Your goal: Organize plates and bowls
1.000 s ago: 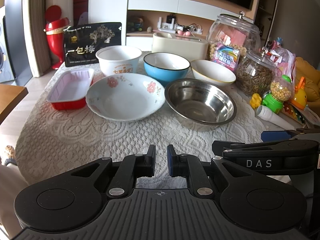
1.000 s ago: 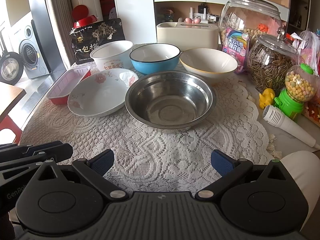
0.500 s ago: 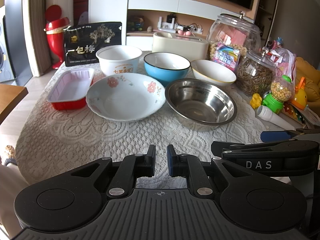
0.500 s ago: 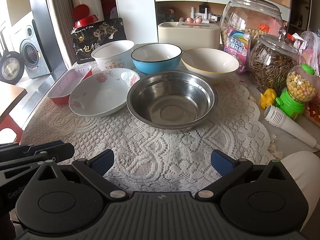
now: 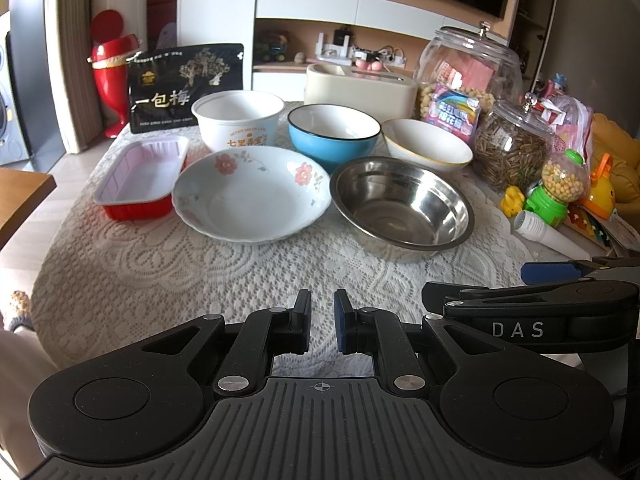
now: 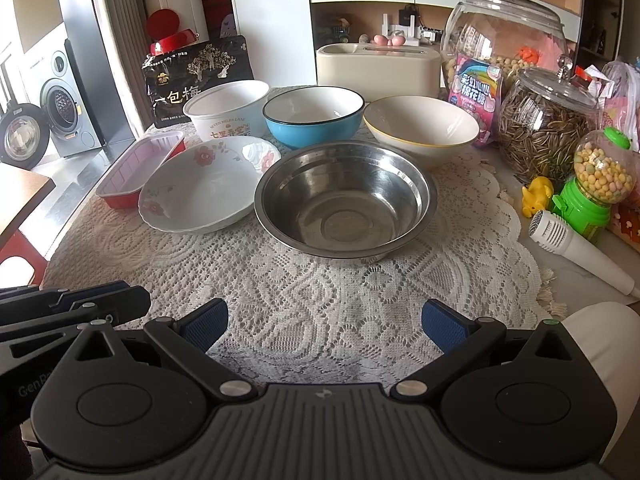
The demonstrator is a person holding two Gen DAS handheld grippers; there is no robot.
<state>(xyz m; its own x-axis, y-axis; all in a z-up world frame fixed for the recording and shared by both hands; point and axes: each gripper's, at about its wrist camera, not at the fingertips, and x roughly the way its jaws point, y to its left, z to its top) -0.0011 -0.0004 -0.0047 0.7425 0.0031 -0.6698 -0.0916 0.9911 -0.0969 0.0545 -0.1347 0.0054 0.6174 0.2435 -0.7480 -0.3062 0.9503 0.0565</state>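
Both tools held low over the near edge of the counter (image 6: 320,300), which is covered with a lace cloth.

My left tool (image 5: 322,326): jaws drawn together, only a narrow slit between the pads, nothing in it. My right tool (image 6: 324,322): jaws spread wide, empty, lace visible between them.

Dishes, all resting on the cloth, none touched:
- steel bowl (image 6: 346,200), centre, nearest the right tool
- floral plate (image 6: 208,184), just left of the steel bowl, rims nearly touching
- red tray (image 6: 140,166), left of the plate
- back row, left to right: white paper bowl (image 6: 228,110), blue bowl (image 6: 314,116), cream bowl (image 6: 420,126)

Right side of the counter: seed jar (image 6: 548,128), green candy dispenser (image 6: 592,188), white microphone (image 6: 576,250).
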